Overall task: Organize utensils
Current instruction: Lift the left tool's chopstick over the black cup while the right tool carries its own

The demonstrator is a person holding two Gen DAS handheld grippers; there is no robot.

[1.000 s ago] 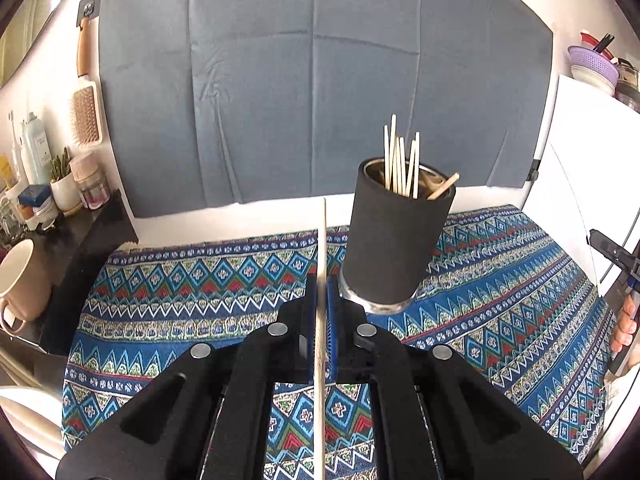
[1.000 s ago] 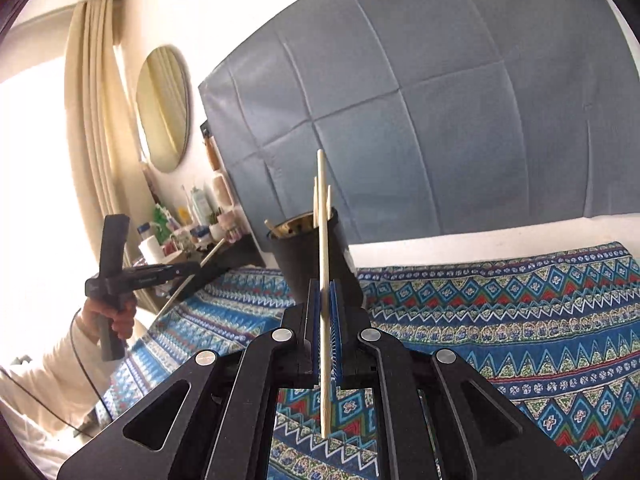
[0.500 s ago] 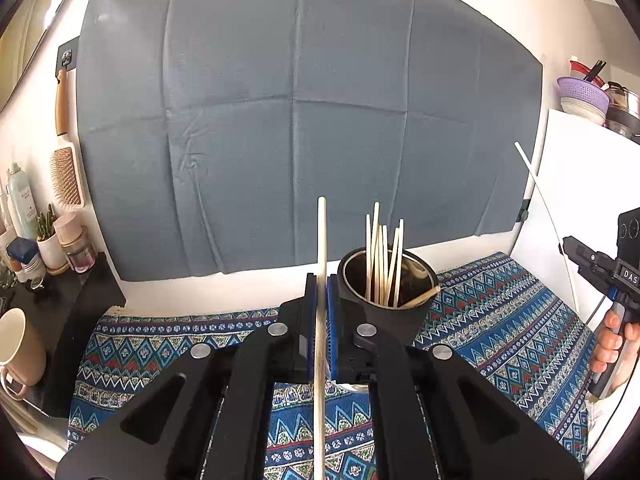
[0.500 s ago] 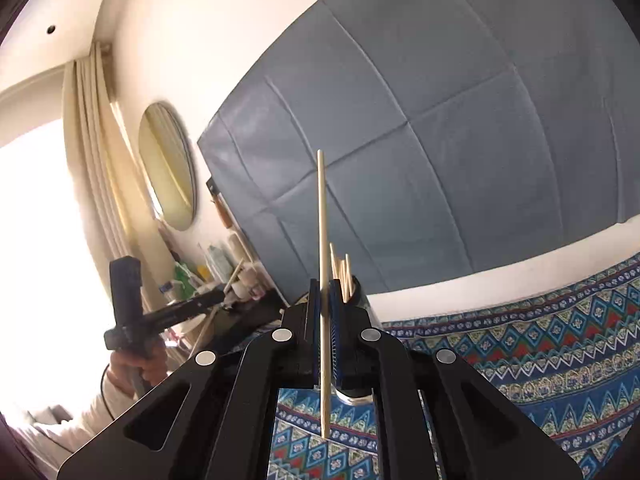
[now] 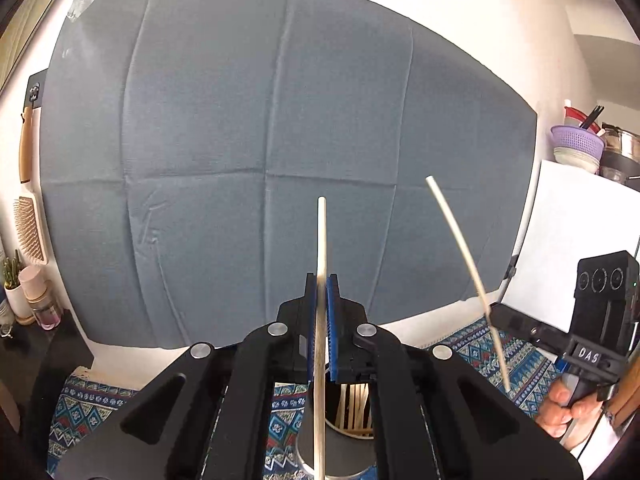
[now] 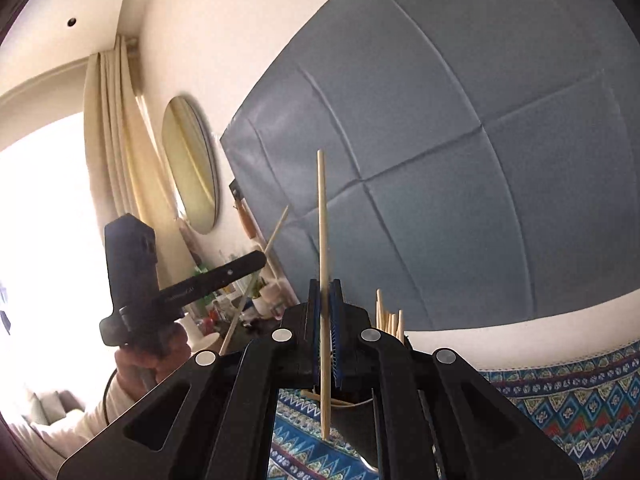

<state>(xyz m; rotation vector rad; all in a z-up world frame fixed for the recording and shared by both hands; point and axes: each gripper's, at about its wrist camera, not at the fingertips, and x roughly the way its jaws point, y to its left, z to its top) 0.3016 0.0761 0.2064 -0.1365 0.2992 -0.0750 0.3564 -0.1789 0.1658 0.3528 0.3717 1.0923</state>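
Observation:
My left gripper (image 5: 322, 300) is shut on a pale wooden chopstick (image 5: 321, 248), held upright right above the black holder cup (image 5: 352, 404), which holds several chopsticks. My right gripper (image 6: 325, 304) is shut on another chopstick (image 6: 322, 240), upright, just left of the cup (image 6: 360, 400), whose sticks (image 6: 390, 322) poke up behind the right finger. In the left wrist view the right gripper (image 5: 516, 326) shows at the right with its chopstick (image 5: 464, 272). In the right wrist view the left gripper (image 6: 256, 262) shows at the left with its chopstick (image 6: 256, 276).
A patterned blue cloth (image 6: 560, 400) covers the table. A grey cloth (image 5: 260, 140) hangs on the wall behind. A dark shelf with bottles and jars (image 5: 32, 300) stands at the left. A white cabinet (image 5: 572, 208) with bowls stands at the right.
Both grippers have risen and moved in over the cup, each still holding its chopstick. The cup has dropped low in both views, under the fingers.

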